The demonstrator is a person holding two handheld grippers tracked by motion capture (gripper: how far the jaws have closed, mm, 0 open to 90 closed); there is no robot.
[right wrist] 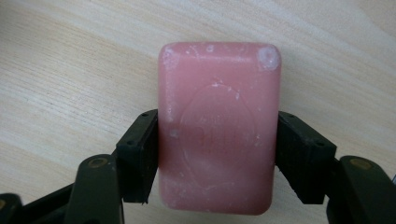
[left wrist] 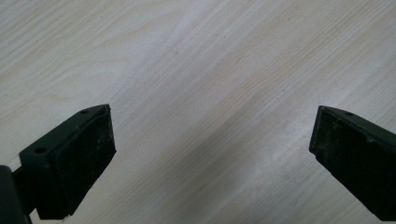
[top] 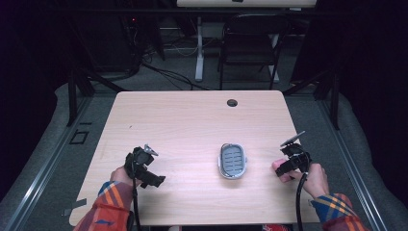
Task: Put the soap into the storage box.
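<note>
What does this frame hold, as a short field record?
surface: wooden table
soap dish: grey dish, empty, centre-right
right gripper: shut on pink soap bar, right of the dish
left gripper: open, nothing between its jaws, over bare table
background: black folding chair beyond the table

Plaid sleeves in orange, red and blue are worn on both forearms, seen at 7 o'clock (top: pixel 108 209) and 5 o'clock (top: pixel 339 211) of the high view. Each hand carries a black gripper: the left gripper (top: pixel 144 166) and the right gripper (top: pixel 292 159), the latter topped by a grey three-cornered plate (top: pixel 292 139). A black cable (top: pixel 299 202) trails from the right gripper. Small screw holes are seen on the left gripper's matt black fingers (left wrist: pixel 70 158).
</note>
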